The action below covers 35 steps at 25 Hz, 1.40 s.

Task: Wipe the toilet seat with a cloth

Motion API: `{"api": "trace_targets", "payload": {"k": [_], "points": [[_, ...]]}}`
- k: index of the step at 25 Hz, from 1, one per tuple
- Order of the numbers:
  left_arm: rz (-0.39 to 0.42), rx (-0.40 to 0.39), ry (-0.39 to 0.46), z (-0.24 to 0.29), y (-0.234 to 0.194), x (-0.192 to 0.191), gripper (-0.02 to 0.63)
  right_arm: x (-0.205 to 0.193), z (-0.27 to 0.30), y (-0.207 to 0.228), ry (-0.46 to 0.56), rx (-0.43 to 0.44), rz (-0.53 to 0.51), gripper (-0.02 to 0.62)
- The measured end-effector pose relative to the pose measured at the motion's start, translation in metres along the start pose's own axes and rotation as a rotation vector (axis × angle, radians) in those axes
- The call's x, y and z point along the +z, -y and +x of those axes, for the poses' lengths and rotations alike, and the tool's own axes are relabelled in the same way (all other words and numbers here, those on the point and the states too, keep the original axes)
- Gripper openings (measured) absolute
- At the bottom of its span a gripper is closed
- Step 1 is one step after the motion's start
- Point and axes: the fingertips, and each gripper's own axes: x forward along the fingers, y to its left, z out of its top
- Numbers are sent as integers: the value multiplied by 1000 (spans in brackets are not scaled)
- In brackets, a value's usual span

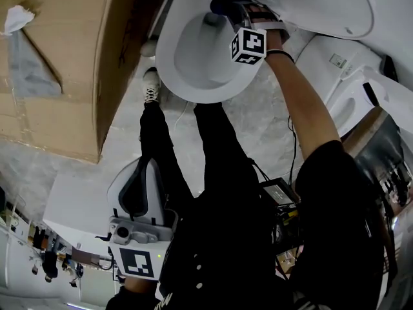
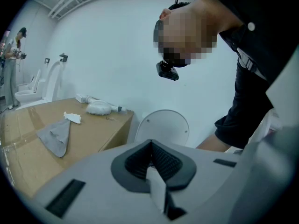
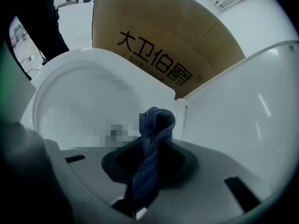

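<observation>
Toilet seat (image 1: 166,57) — showing as the white ring in the upper middle of the head view, with the lid (image 3: 243,106) standing raised at the right of the right gripper view. Reaching over its far edge with the right gripper (image 1: 221,8), jaws pinching narrow on a dark blue cloth (image 3: 156,120), a twisted bunch poking out past the tips. Pointing that bunch at the back of the ring beside the hinge, at the centre of the right gripper view; touching or just above, not possible to tell. Holding the left gripper (image 1: 139,186) at the lower left of the head view, well apart from the toilet, jaws pressing together on nothing and aiming toward a cardboard box (image 2: 93,129) with a grey rag (image 2: 56,136) lying on it. Judging by this, wiping looking barely begun or somewhere mid-course: no wet streak or cleaned patch showing on the white. Likely remaining — working the cloth round both sides and the front curve at the left of the right gripper view.
</observation>
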Motion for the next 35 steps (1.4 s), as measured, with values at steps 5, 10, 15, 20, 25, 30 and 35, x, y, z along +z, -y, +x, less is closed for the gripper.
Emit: {"api": "trace_targets", "payload": {"k": [5, 10, 15, 20, 25, 30, 35], "points": [[3, -11, -1, 3, 4, 1, 8, -1, -1, -1, 4, 12, -25, 86], [35, -20, -1, 5, 8, 4, 8, -6, -2, -4, -9, 25, -91, 84], [42, -29, -1, 6, 11, 6, 8, -18, -9, -10, -24, 33, -107, 84], [43, -47, -1, 9, 15, 6, 8, -35, -15, -21, -48, 42, -99, 84], [46, -61, -4, 11, 21, 7, 8, -53, -24, -32, -73, 36, -61, 84], [55, -78, -9, 12, 28, 8, 8, -68, -31, -42, -95, 49, -43, 84], [64, -103, -9, 14, 34, 8, 8, -80, -36, -51, -118, 61, -9, 84]]}}
